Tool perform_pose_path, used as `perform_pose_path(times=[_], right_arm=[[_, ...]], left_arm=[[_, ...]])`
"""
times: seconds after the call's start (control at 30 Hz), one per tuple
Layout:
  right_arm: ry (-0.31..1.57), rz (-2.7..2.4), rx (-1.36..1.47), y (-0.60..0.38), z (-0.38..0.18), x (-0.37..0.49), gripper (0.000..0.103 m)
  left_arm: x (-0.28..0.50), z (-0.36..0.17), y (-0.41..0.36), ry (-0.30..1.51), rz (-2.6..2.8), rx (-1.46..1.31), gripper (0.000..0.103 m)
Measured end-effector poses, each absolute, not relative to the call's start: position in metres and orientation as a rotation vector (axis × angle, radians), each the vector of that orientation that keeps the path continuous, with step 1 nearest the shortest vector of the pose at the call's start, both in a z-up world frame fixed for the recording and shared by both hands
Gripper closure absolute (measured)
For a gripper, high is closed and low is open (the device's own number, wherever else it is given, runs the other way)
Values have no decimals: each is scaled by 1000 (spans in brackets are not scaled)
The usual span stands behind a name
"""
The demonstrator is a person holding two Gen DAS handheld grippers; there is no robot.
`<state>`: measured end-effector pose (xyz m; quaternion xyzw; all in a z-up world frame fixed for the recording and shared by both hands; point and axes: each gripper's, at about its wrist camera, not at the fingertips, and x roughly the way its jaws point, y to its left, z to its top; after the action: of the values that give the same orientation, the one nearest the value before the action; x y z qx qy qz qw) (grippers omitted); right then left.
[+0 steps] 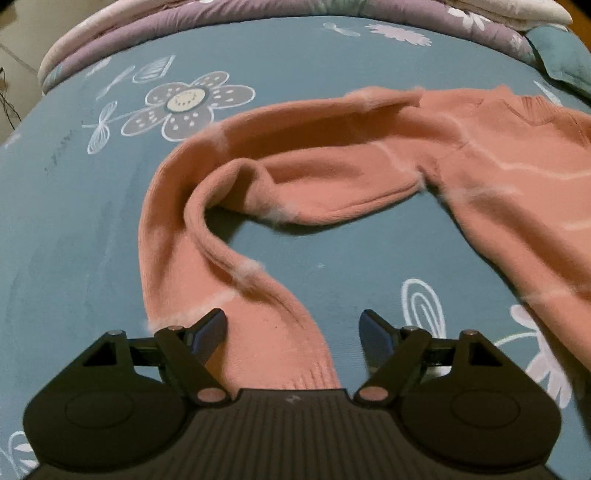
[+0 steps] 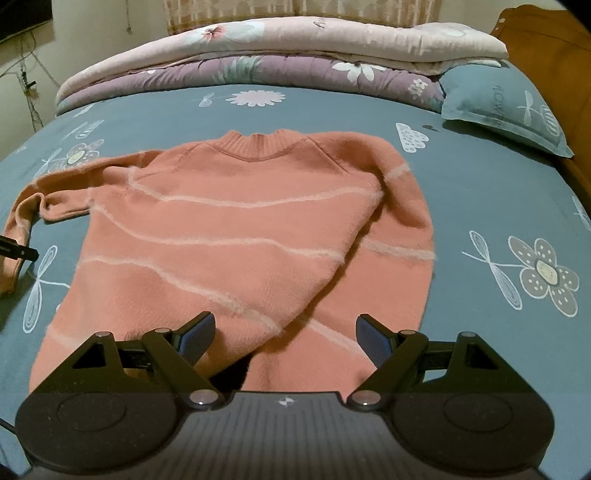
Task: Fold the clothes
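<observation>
Lying on bedsheet [image 2: 332, 107], pink sweater [image 2: 236, 229] (striped), left gripper [image 1: 291, 332] wide over sleeve [image 1: 258, 317]

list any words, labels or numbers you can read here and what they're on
"FLOW..." printed sideways on the teal pillow at the head of the bed; it may spell FLOWER, but the last letters are blurred.
Small mark on the folded cream quilt: too small to read.
Small pale emblem on each gripper body, left gripper and right gripper: a symbol, no letters.
Nothing written on the pink sweater or the teal bedsheet, only flower drawings.
</observation>
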<state>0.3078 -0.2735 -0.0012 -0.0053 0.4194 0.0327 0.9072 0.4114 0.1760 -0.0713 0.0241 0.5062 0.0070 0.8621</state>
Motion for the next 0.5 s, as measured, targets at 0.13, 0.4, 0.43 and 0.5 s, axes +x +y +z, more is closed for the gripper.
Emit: perform_pose_path(times=[0.13, 0.4, 0.43, 0.5], right_arm=[[873, 56, -1, -275, -2, 307, 16], [868, 64, -36, -269, 1, 309, 16], [868, 64, -37, -269, 2, 309, 16], [870, 63, -36, -269, 1, 310, 16]], left_arm=[[417, -71, 190, 1060, 55, 67, 21], [412, -64, 210, 1048, 103, 85, 21], [410, -62, 214, 1048, 124, 92, 21], [405, -57, 228, 1043, 153, 85, 21]])
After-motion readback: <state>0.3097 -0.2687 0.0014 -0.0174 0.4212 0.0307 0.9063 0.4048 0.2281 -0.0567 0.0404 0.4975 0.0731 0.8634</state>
